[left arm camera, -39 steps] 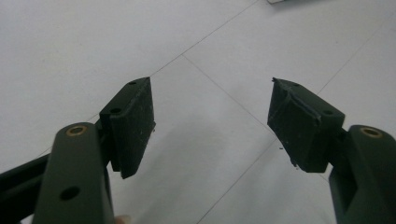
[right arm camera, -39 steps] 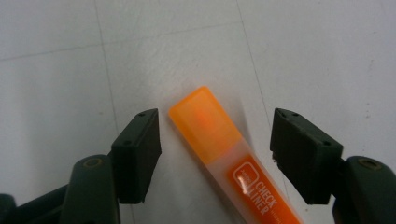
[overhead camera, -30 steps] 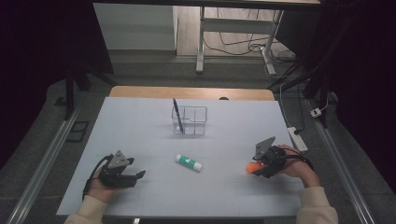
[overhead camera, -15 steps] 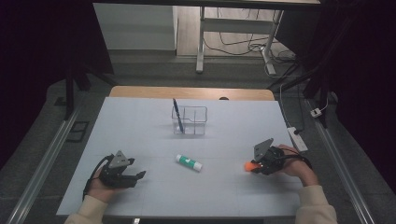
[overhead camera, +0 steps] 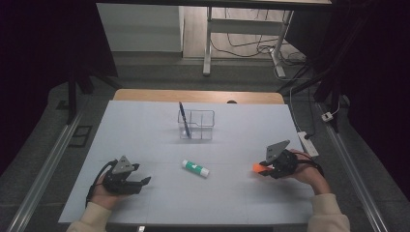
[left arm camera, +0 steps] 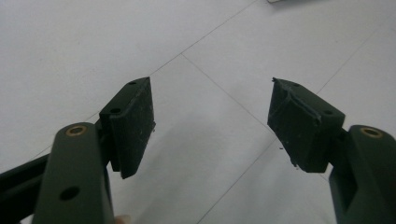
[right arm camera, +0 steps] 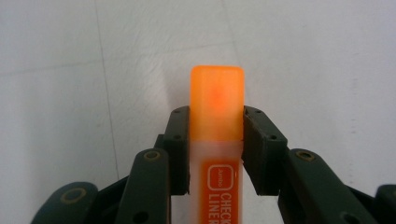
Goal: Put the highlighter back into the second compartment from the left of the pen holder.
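My right gripper (overhead camera: 265, 170) lies at the right of the white mat, and its jaws have just closed on an orange highlighter (overhead camera: 257, 167). In the right gripper view both pads press the highlighter (right arm camera: 217, 93) on its sides, and its orange cap sticks out past my right gripper (right arm camera: 217, 119). My left gripper (overhead camera: 144, 181) rests at the front left of the mat. In the left gripper view my left gripper (left arm camera: 212, 121) stands open with bare mat between its pads.
A green and white glue stick (overhead camera: 196, 168) lies mid-mat between my hands. Farther back stands a clear organizer (overhead camera: 198, 125) holding a blue pen (overhead camera: 183, 116). A white power strip (overhead camera: 308, 143) lies off the mat's right edge. The white mat (overhead camera: 145, 140) covers the table.
The right gripper has shifted only a little, with the orange highlighter at its tips throughout. The left gripper has not moved.
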`<state>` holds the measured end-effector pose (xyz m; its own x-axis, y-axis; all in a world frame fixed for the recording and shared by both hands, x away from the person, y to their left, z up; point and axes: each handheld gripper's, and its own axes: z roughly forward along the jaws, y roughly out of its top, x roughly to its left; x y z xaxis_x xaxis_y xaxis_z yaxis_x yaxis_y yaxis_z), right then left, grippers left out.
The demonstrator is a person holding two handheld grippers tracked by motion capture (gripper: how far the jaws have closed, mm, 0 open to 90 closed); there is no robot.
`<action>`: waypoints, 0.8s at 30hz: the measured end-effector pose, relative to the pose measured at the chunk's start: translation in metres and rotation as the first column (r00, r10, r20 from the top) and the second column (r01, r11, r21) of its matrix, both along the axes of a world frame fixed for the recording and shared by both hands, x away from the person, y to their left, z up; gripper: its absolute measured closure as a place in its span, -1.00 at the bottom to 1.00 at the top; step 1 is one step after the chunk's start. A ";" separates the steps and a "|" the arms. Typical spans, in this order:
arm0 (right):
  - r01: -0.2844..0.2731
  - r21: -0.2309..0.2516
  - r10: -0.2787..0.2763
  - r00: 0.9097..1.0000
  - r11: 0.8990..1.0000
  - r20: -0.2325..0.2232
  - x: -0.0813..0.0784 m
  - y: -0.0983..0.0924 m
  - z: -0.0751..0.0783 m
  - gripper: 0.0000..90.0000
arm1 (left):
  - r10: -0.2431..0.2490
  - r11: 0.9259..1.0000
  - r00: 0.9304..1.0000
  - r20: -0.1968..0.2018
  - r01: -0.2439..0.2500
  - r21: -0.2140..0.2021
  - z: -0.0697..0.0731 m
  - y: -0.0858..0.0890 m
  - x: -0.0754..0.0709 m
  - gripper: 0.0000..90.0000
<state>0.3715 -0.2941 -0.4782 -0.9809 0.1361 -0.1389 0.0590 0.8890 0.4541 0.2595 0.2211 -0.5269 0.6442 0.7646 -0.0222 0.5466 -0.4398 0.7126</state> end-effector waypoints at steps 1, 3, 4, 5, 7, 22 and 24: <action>0.008 0.005 -0.008 1.000 1.000 -0.001 0.000 0.000 0.001 0.43 | -0.001 1.000 1.000 0.000 0.001 0.000 0.000 0.000 0.000 -0.30; 0.028 0.029 -0.028 1.000 0.999 -0.002 0.000 -0.001 0.004 0.43 | -0.002 1.000 1.000 0.000 0.002 0.001 0.000 0.000 0.000 -0.30; 0.031 0.041 -0.030 1.000 0.999 -0.003 0.000 -0.001 0.005 0.43 | -0.003 1.000 1.000 0.000 0.003 0.002 0.000 -0.001 0.000 -0.30; 0.038 0.058 -0.038 0.999 0.998 -0.005 0.000 -0.001 0.006 0.43 | -0.003 1.000 1.000 0.001 0.003 0.003 0.000 -0.001 0.000 -0.30; 0.057 0.082 -0.056 0.998 0.995 -0.004 0.000 -0.001 0.009 0.43 | -0.004 1.000 1.000 0.001 0.004 0.003 0.000 -0.001 0.001 -0.30; 0.175 0.266 -0.176 0.984 0.948 -0.019 -0.002 0.007 0.028 0.43 | -0.002 1.000 1.000 0.004 0.002 0.000 0.001 0.000 0.000 -0.30; 0.182 0.284 -0.185 0.983 0.941 -0.017 -0.002 0.008 0.030 0.43 | -0.001 1.000 1.000 0.005 0.001 -0.002 0.001 0.000 0.000 -0.30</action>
